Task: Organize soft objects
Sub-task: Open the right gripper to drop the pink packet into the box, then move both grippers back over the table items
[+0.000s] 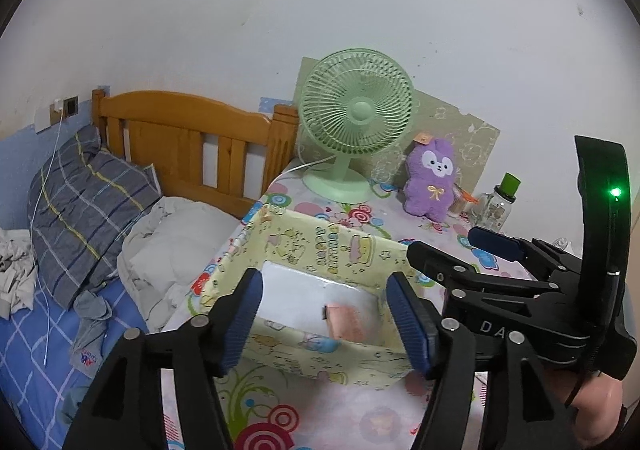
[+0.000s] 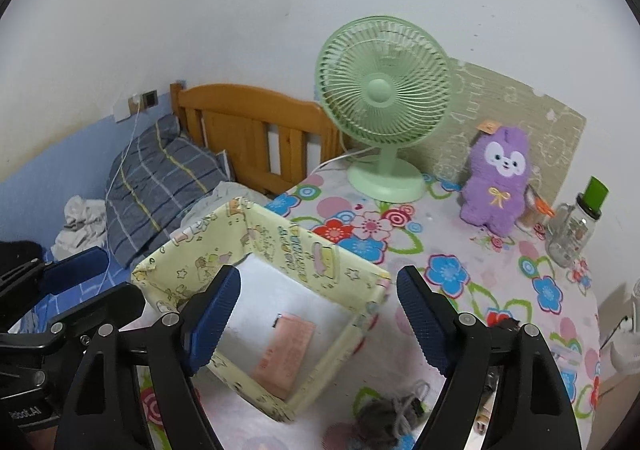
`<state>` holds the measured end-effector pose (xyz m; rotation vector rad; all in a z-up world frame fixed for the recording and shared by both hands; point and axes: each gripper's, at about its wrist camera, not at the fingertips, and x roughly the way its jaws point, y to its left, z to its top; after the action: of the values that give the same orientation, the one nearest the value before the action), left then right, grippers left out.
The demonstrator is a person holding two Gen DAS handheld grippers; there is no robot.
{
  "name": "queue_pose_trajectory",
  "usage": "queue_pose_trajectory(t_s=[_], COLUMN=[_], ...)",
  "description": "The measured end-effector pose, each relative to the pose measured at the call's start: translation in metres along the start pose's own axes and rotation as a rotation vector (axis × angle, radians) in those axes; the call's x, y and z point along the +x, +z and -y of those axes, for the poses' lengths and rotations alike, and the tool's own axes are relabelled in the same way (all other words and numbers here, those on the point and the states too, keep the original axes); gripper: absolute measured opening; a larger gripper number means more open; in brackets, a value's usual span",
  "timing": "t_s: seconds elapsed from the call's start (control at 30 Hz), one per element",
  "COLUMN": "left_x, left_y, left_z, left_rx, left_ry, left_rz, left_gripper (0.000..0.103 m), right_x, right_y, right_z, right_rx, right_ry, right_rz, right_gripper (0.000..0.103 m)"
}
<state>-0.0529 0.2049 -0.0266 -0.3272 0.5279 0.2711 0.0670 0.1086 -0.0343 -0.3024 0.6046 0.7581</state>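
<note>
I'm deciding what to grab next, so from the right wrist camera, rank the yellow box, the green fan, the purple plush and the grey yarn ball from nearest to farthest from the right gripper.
From the right gripper:
1. Yellow box, just ahead, left finger over it.
2. Grey yarn ball, low between the fingers; close to call against the box.
3. Purple plush, back right.
4. Green fan, back centre, near the plush's depth.

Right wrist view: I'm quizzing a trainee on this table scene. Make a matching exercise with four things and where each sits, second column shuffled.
Things:
1. pink packet
2. purple plush toy
3. green fan
4. grey yarn ball

Places:
A. leaning at the board by the wall, right of the fan
B. on the tablecloth at the near edge, outside the box
C. inside the yellow box
D. standing at the back of the table beside the headboard

Pairs: 1-C, 2-A, 3-D, 4-B
</note>
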Motion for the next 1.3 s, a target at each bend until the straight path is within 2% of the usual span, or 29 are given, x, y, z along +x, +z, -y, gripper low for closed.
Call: queue_pose_trajectory(t_s=[0.13, 0.33, 0.73, 1.3], left_x=[-0.002, -0.006, -0.012, -0.005], left_y=[0.0, 0.002, 0.0, -0.012], left_z=[0.013, 0.032, 0.082, 0.149], left_rx=[0.02, 0.03, 0.111, 0.2], left_ry=[0.0, -0.007, -0.088, -0.2], left_rz=[0.013, 0.044, 0.062, 0.022], left_gripper=[0.085, 0.099, 0.103, 0.103], right_x=[-0.015, -0.041, -0.089, -0.135], right_y=[-0.004, -0.012, -0.033, -0.07], right_z=[0.011, 0.031, 0.075, 0.13], right_rx=[0.018, 0.053, 0.14, 0.228], right_ry=[-0.014, -0.065, -0.148, -0.266], right_rz=[0.023, 0.057, 0.11, 0.114], right_gripper=[0.083, 0.089, 0.103, 0.103])
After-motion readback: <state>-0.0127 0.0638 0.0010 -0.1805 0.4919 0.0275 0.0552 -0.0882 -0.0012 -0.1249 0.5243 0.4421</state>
